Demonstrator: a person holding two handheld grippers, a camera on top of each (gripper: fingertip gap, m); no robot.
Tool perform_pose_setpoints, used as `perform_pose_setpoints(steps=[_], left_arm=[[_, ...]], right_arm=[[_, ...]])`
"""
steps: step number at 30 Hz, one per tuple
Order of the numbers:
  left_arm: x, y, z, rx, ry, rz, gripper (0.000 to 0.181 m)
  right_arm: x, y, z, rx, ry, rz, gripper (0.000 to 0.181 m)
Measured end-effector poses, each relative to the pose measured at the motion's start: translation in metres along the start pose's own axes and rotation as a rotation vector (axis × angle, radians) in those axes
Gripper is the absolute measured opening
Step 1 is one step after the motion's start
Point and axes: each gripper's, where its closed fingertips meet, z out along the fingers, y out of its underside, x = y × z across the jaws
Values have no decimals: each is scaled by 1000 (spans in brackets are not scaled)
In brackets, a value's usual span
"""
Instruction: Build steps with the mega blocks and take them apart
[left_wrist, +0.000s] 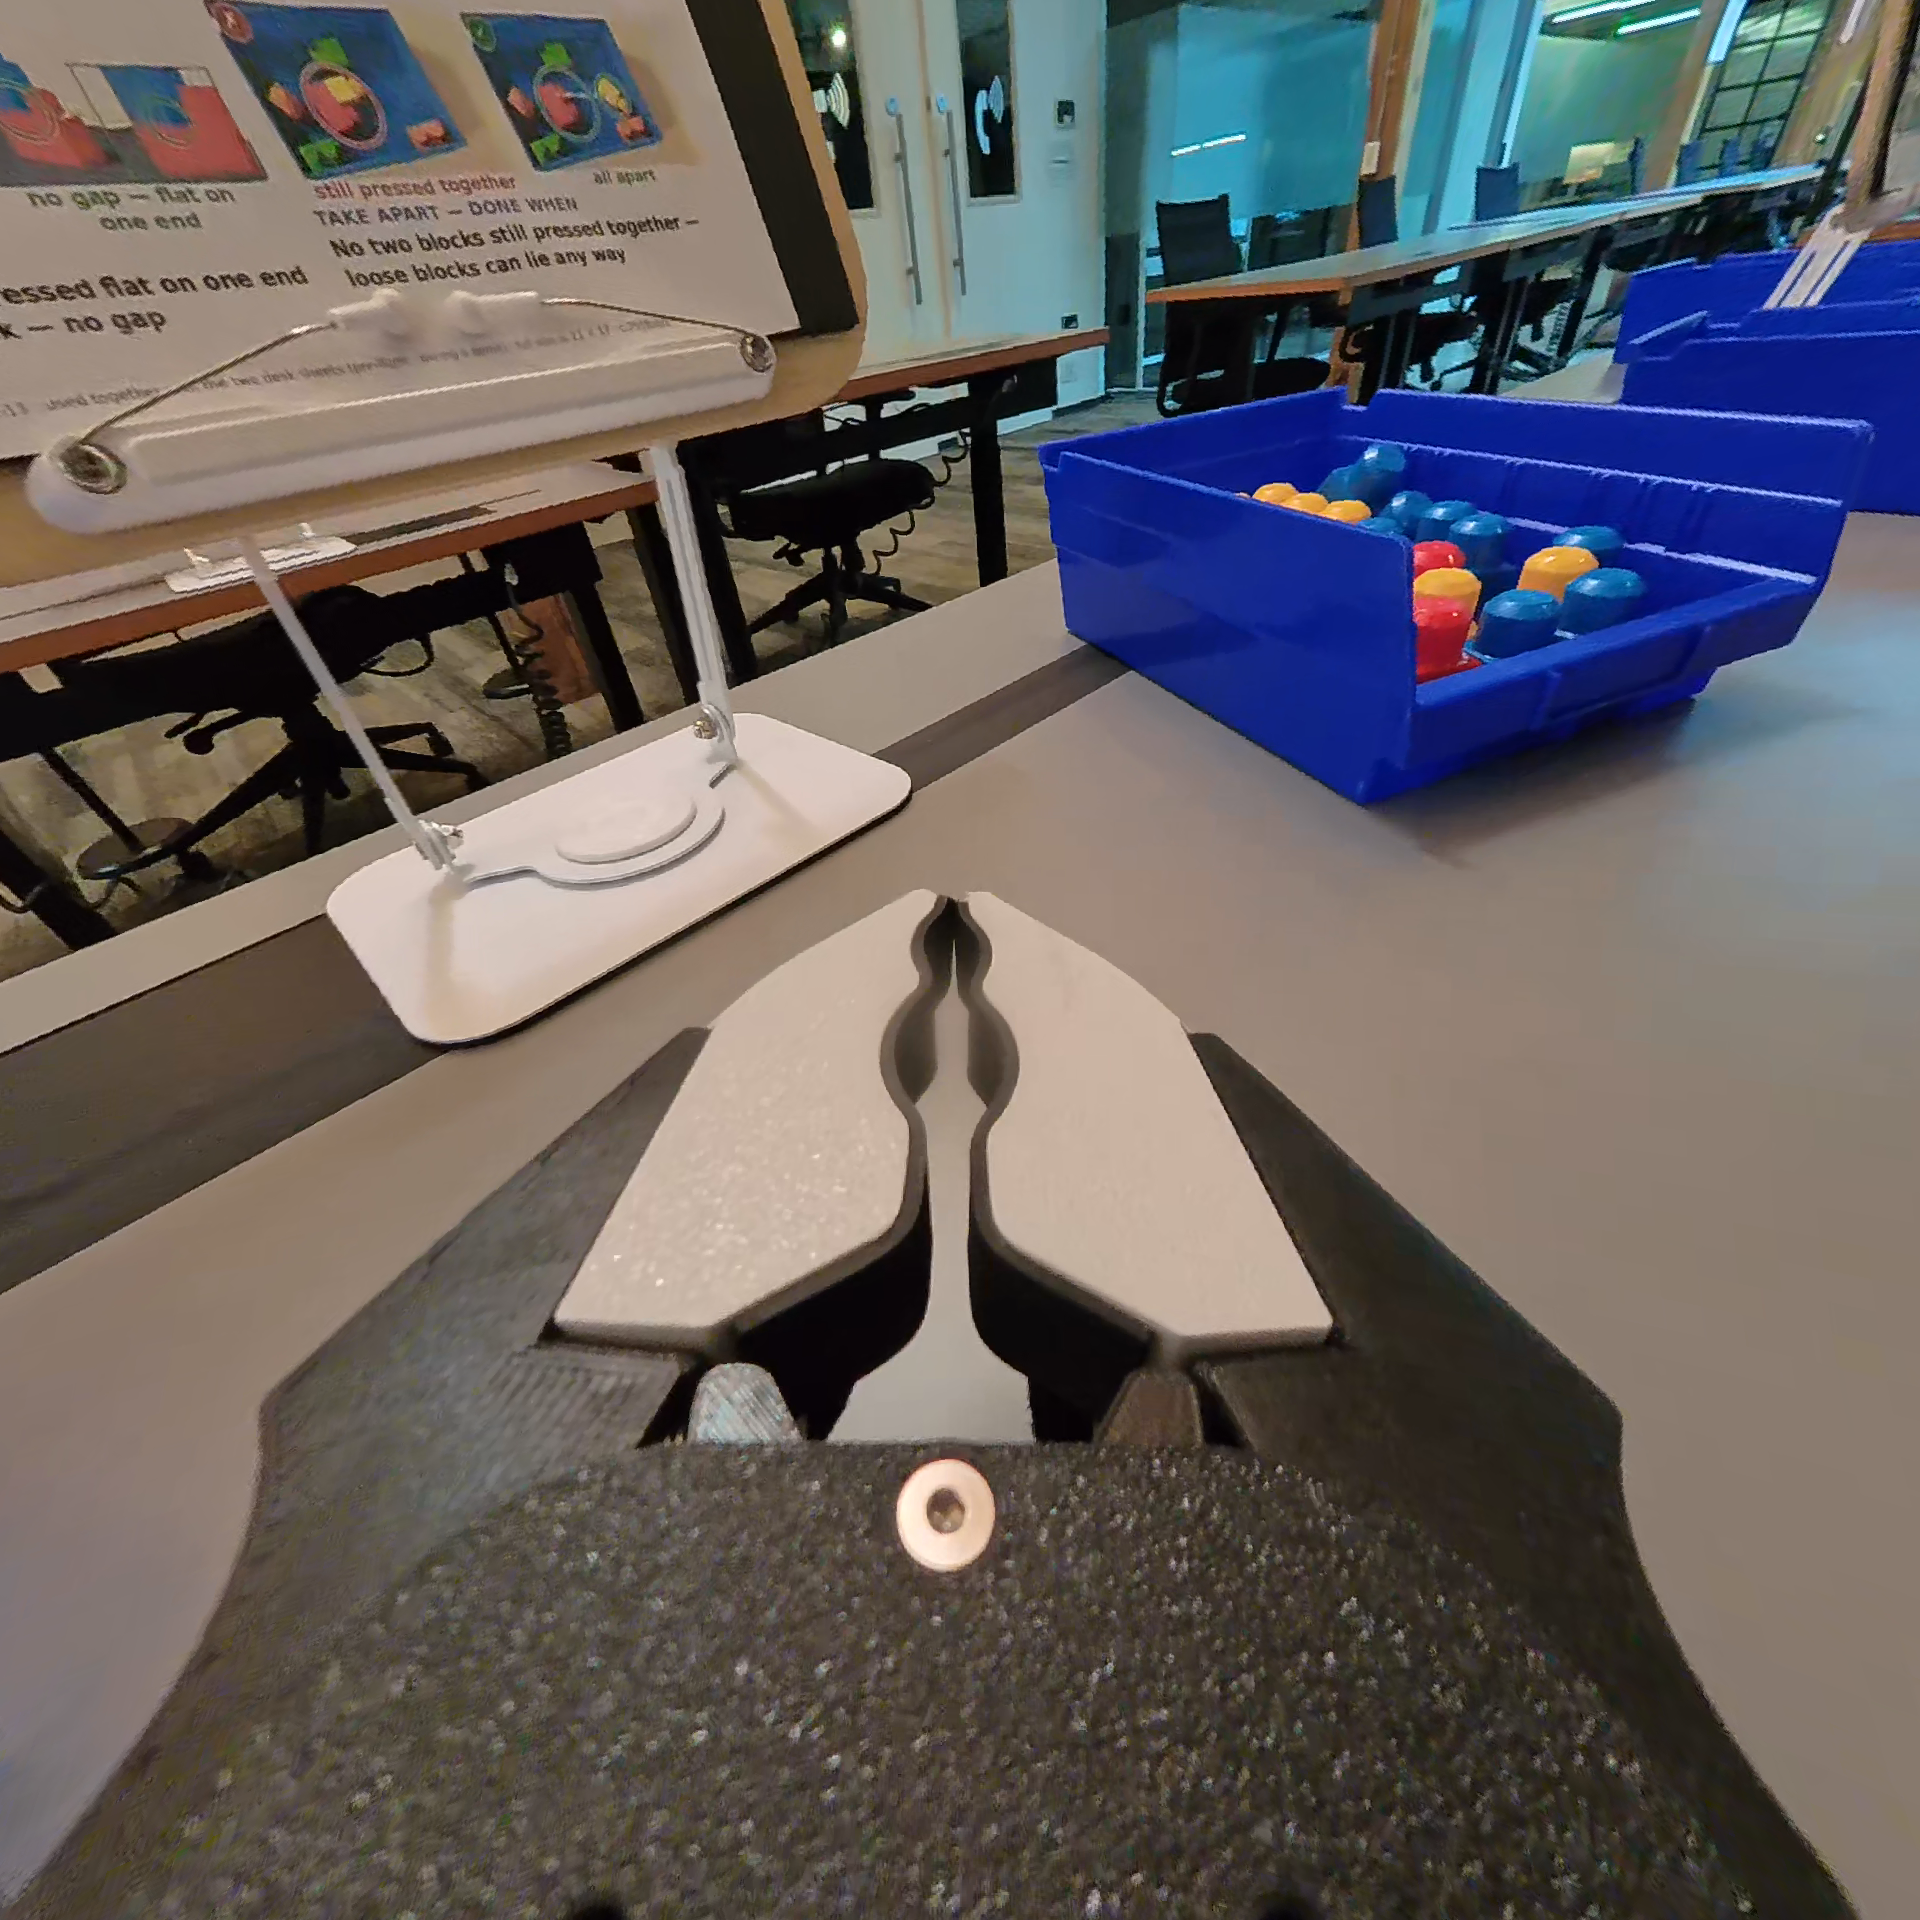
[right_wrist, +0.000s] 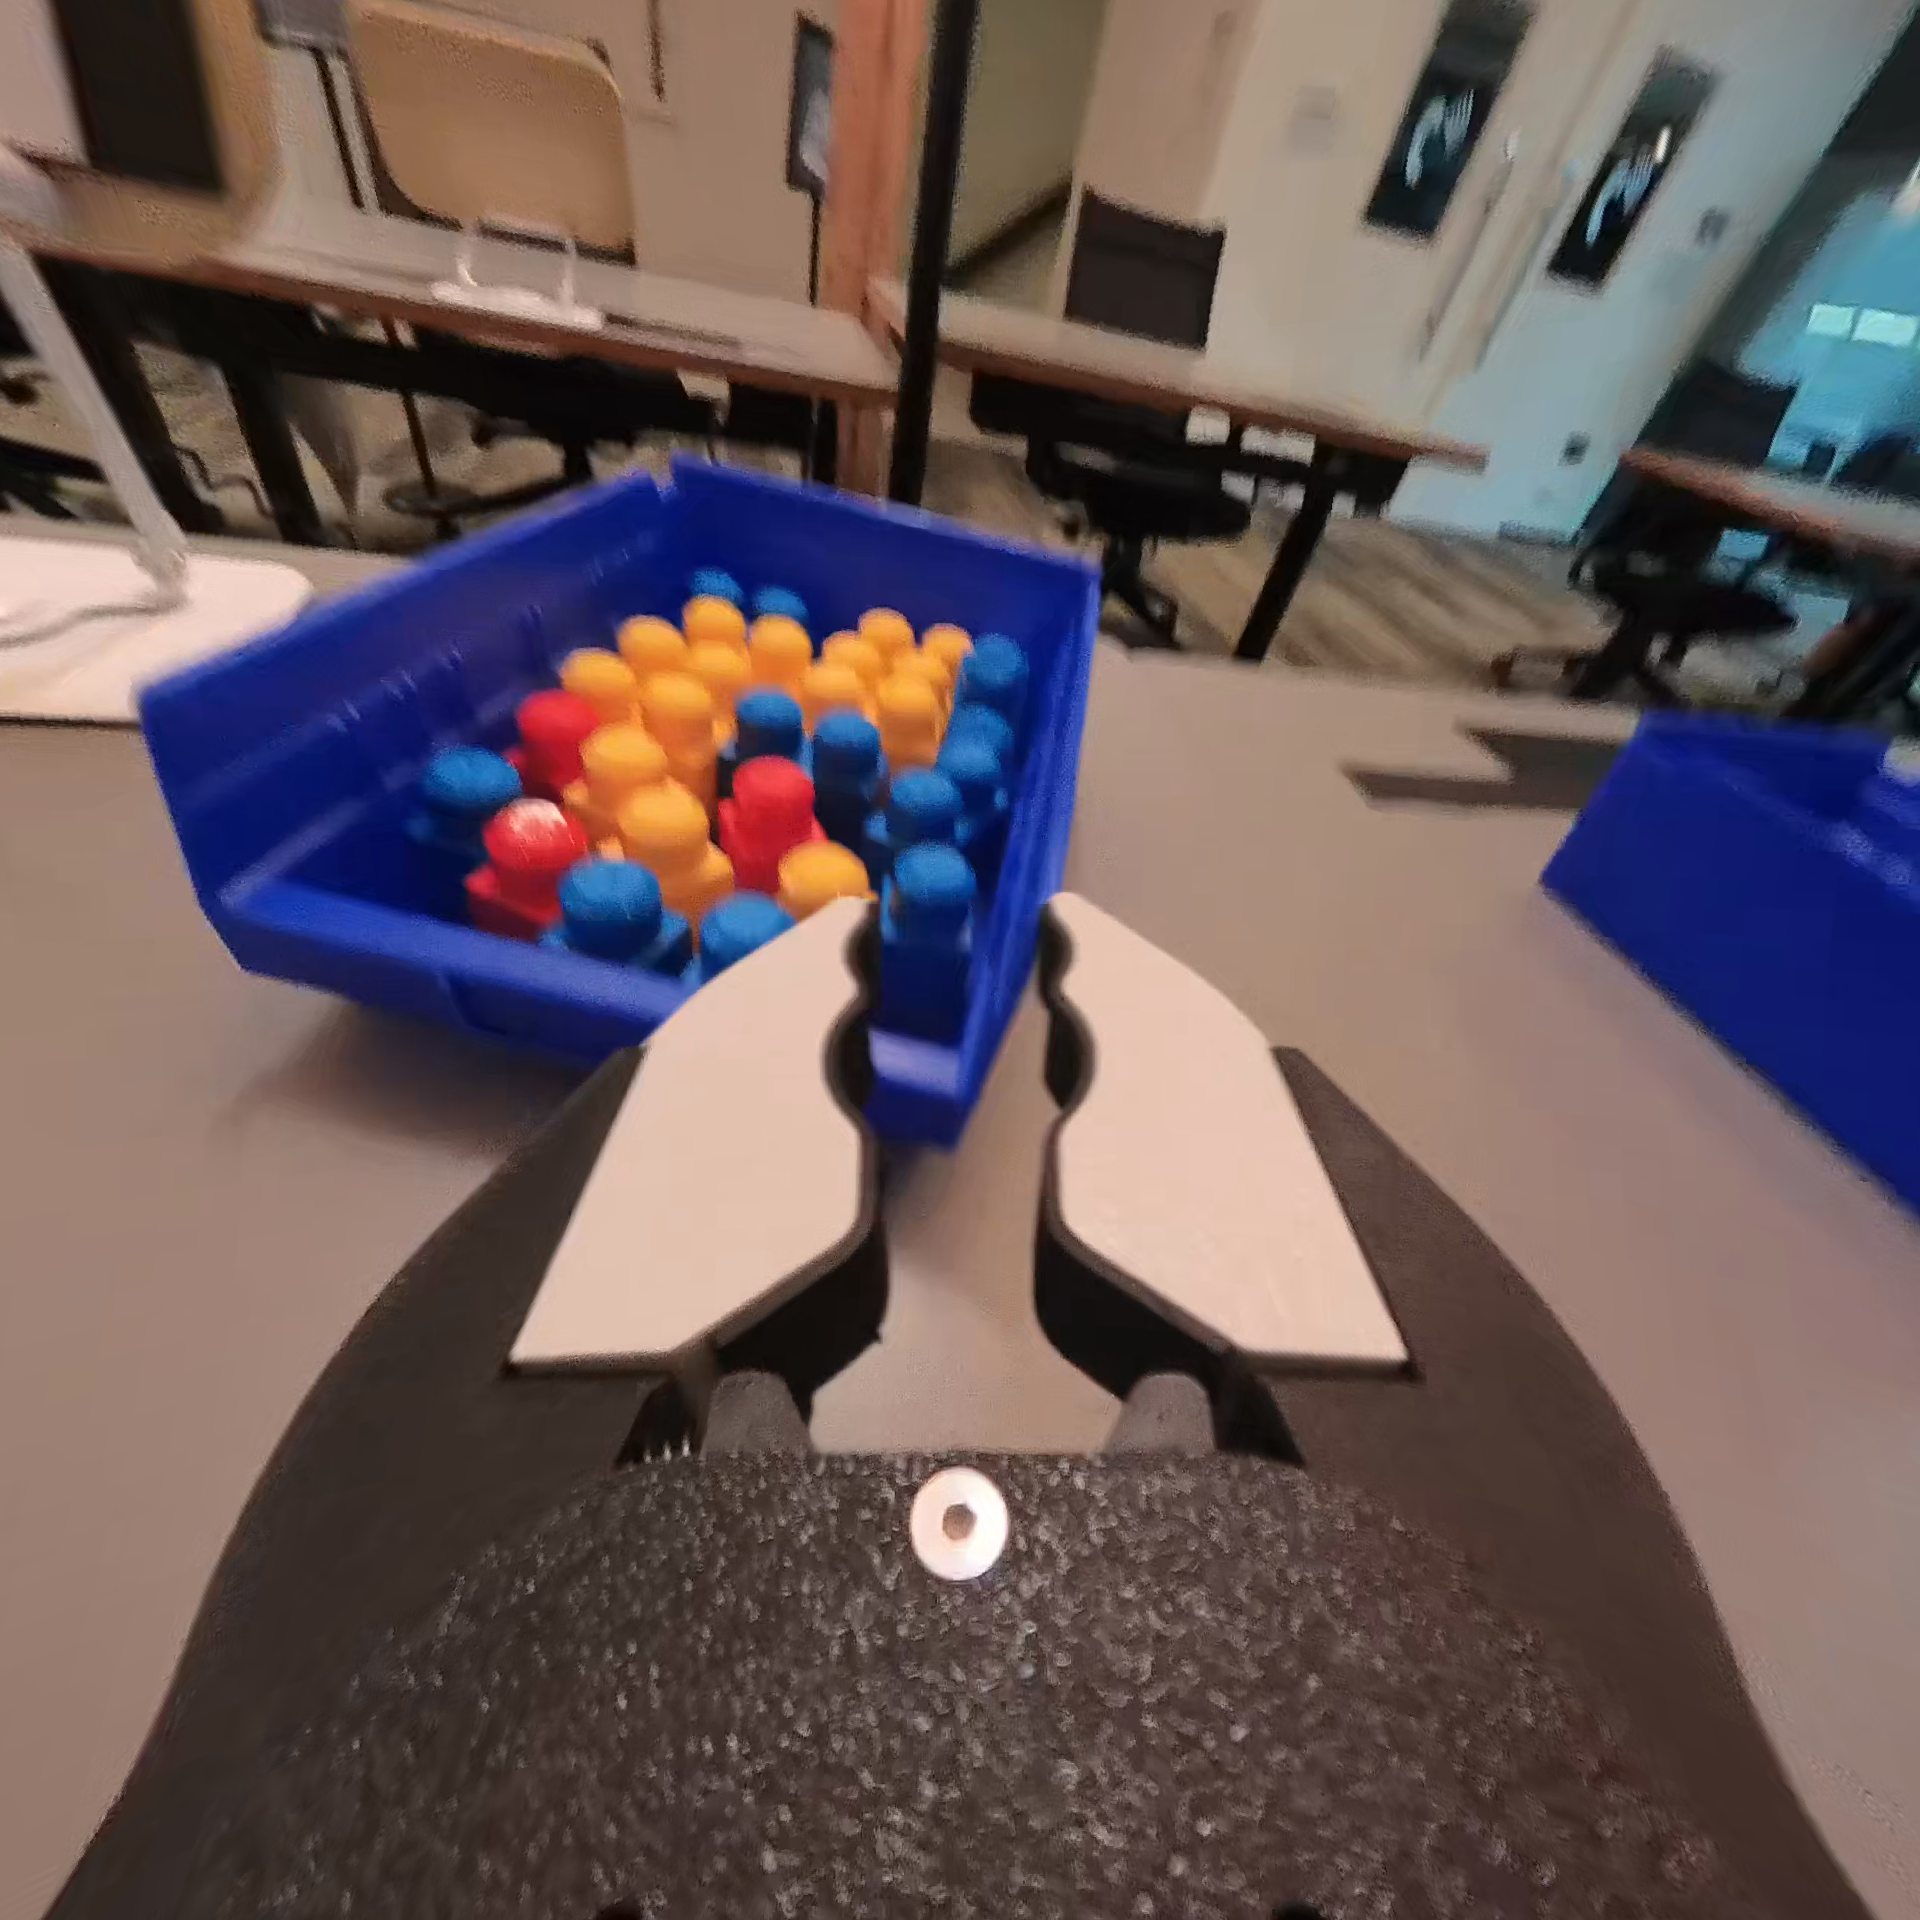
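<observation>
In the right wrist view a blue bin (right_wrist: 343, 717) on the grey table holds several blue, orange and red mega blocks (right_wrist: 675, 748). My right gripper (right_wrist: 956, 935) is open and holds nothing; it hovers just in front of the bin's near right corner. The view is blurred. In the left wrist view my left gripper (left_wrist: 956, 914) is shut with nothing between its pads, low over the bare grey table (left_wrist: 1351, 1039). The same bin (left_wrist: 1226, 582) with blocks (left_wrist: 1507, 582) stands to its far right.
A white document stand (left_wrist: 623, 894) with an instruction sheet (left_wrist: 364, 187) stands at the far left of the table; its base shows in the right wrist view (right_wrist: 125, 613). More blue bins stand at the right (right_wrist: 1766, 935) (left_wrist: 1787, 343). Desks and chairs are beyond. Left tips to right tips: about 40 cm.
</observation>
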Motion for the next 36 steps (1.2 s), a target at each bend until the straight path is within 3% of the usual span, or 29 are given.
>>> perform_pose_setpoints(steps=[3,6,10,13,15,18,23,30,36], left_arm=[[6,3,3,-15,21,14,0],[12,5,4,-26,36,37,0],[13,6,3,-34,32,58,0],[12,8,3,-40,25,59,0],[11,8,3,-44,22,61,0],[12,8,2,-45,27,63,0],[17,6,3,-42,43,75,0],[21,3,2,-35,46,101,0],[21,1,2,-30,39,109,0]], right_arm=[[6,43,6,-114,-34,124,68],[5,57,25,-168,-69,191,78],[2,52,55,-178,-80,238,79],[1,47,71,-165,-69,252,68],[0,45,77,-158,-75,276,51],[13,45,77,-157,-13,262,3],[8,47,70,-195,-53,189,4],[-14,48,37,-192,-153,142,5],[-52,45,8,-202,-218,106,5]])
